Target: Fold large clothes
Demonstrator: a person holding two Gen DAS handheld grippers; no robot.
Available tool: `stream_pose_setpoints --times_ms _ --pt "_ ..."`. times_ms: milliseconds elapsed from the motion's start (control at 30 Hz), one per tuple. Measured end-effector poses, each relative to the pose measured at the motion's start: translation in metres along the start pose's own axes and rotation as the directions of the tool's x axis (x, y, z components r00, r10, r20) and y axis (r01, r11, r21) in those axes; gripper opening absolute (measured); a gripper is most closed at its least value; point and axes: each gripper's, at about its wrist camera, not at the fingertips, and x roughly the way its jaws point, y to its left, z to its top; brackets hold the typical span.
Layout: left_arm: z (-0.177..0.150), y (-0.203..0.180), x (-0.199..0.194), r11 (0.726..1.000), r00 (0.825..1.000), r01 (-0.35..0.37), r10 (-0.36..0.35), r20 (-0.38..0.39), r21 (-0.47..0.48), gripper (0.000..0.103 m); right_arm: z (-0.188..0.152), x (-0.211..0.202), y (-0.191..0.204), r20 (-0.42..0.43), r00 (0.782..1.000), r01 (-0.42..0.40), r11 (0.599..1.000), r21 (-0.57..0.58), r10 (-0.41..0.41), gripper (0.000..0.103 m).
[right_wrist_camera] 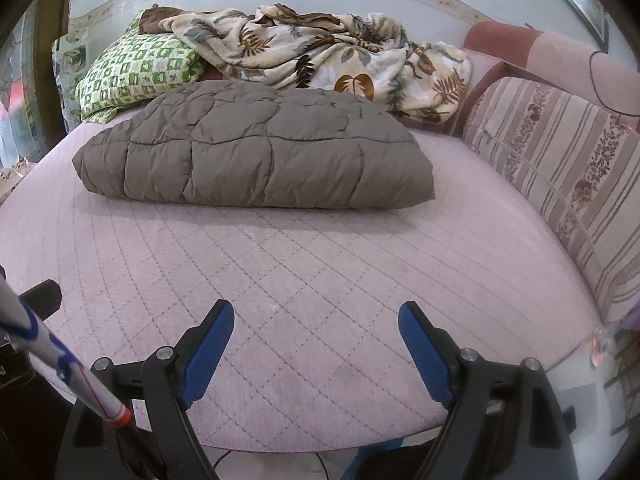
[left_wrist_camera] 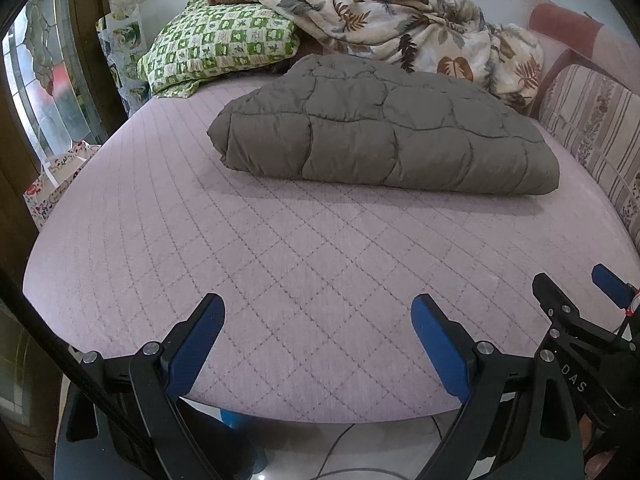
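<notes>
A grey-brown quilted padded garment lies folded into a thick bundle on the pink quilted bed, towards the far side. It also shows in the right wrist view. My left gripper is open and empty, over the bed's near edge, well short of the bundle. My right gripper is open and empty too, over the near edge, also well short of it. The right gripper's tips show at the right edge of the left wrist view.
A green checked pillow and a leaf-print blanket lie heaped at the bed's far end. A striped cushion lines the right side. A floral bag stands left of the bed. Cables lie on the floor below.
</notes>
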Motion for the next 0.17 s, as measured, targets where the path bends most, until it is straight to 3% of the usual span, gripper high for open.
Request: stream_pose_setpoints --times_ms 167 --pt "-0.0007 -0.0003 0.0084 1.000 0.999 0.000 0.000 -0.032 0.004 0.094 -0.0005 0.0074 0.0024 -0.015 1.000 -0.009 1.000 -0.008 0.009 0.088"
